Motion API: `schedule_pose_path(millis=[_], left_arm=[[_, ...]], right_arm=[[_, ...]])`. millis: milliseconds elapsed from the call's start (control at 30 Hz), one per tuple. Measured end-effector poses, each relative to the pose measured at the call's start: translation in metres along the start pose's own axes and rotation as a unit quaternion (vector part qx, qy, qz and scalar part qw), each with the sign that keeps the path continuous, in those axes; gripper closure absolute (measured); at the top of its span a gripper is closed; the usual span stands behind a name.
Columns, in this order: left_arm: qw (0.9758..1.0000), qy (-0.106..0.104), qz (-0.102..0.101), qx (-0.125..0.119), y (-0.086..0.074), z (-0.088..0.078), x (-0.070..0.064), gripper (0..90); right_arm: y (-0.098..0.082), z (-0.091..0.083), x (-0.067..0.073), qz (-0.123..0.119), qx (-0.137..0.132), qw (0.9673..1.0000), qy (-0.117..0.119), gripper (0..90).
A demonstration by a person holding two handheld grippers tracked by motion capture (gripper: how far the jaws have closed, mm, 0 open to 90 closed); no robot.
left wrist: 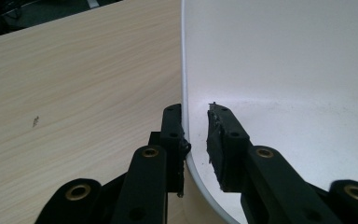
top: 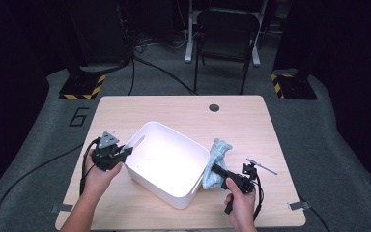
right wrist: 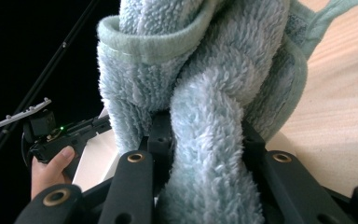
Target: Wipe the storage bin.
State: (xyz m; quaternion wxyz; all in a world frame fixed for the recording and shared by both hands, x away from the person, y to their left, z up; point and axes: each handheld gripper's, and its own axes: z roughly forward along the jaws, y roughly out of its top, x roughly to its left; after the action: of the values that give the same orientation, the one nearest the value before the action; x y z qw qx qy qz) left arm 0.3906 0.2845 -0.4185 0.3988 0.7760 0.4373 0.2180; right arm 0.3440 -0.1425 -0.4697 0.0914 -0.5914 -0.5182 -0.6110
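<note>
A white plastic bin (top: 192, 194) stands slantwise in the middle of the wooden table (top: 241, 123). My left gripper (top: 125, 152) is at the bin's left corner. In the left gripper view the jaws (left wrist: 196, 116) straddle the bin's wall (left wrist: 184, 70), one pad outside and one inside, shut on the rim. My right gripper (top: 217, 171) is just right of the bin, shut on a light blue fluffy towel (top: 220, 149) bunched and lifted off the table. The towel (right wrist: 205, 84) bulges up between the pads (right wrist: 161, 130), hiding their tips. The bin looks empty inside.
A round cable hole (top: 214, 107) sits near the table's far edge. A black chair (top: 227, 29) stands on the floor beyond the table. In the right gripper view the other hand with its gripper (right wrist: 51, 135) shows at the left behind the bin.
</note>
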Motion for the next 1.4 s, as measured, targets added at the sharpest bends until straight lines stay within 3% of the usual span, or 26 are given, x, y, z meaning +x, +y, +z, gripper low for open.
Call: schedule_pose_path(millis=[67,167,333,533,667,767,800,867,1000,1033,1233,1400], left_arm=[[0.9999,-0.01,-0.004,-0.002,-0.001,0.0,0.001,76.1],[0.9999,-0.013,-0.002,-0.003,-0.001,0.0,0.002,76.4],[0.9999,-0.01,0.002,-0.001,-0.001,0.0,0.002,77.5],[1.0,-0.009,0.0,-0.001,-0.001,-0.001,0.001,77.5],[1.0,-0.005,0.0,-0.005,-0.001,0.0,0.001,77.4],[1.0,-0.005,-0.005,-0.006,-0.002,0.0,0.001,77.4],[1.0,-0.008,-0.005,-0.002,-0.001,-0.001,0.001,77.3],[1.0,-0.006,-0.006,-0.002,-0.002,-0.001,0.001,77.2],[1.0,-0.004,-0.006,-0.005,-0.002,-0.001,0.001,77.2],[1.0,-0.003,-0.006,-0.003,-0.002,-0.002,0.001,77.3],[1.0,-0.003,-0.003,0.003,-0.002,-0.004,-0.001,75.9],[1.0,0.0,-0.009,0.003,-0.002,-0.004,-0.004,75.5]], right_arm=[[-0.001,0.001,0.001,-0.008,-0.003,0.9999,-0.005,66.7],[-0.002,0.002,-0.005,0.004,-0.006,0.9999,0.007,66.8],[-0.003,0.004,-0.01,0.013,0.004,0.9999,0.005,67.0],[-0.009,0.01,-0.023,0.023,0.021,0.9994,-0.015,67.8],[-0.015,0.016,-0.036,0.037,0.038,0.9977,-0.042,68.1],[-0.023,0.024,-0.05,0.035,0.056,0.9955,-0.067,68.5],[-0.025,0.026,-0.053,0.042,0.072,0.9929,-0.085,68.7],[-0.029,0.029,-0.06,0.065,0.075,0.9918,-0.08,68.9],[-0.029,0.029,-0.059,0.068,0.076,0.9914,-0.082,68.8],[-0.03,0.029,-0.06,0.058,0.071,0.9923,-0.084,68.8],[-0.029,0.028,-0.058,0.074,0.067,0.9913,-0.086,68.8],[-0.029,0.027,-0.053,0.069,0.064,0.9909,-0.096,69.3]])
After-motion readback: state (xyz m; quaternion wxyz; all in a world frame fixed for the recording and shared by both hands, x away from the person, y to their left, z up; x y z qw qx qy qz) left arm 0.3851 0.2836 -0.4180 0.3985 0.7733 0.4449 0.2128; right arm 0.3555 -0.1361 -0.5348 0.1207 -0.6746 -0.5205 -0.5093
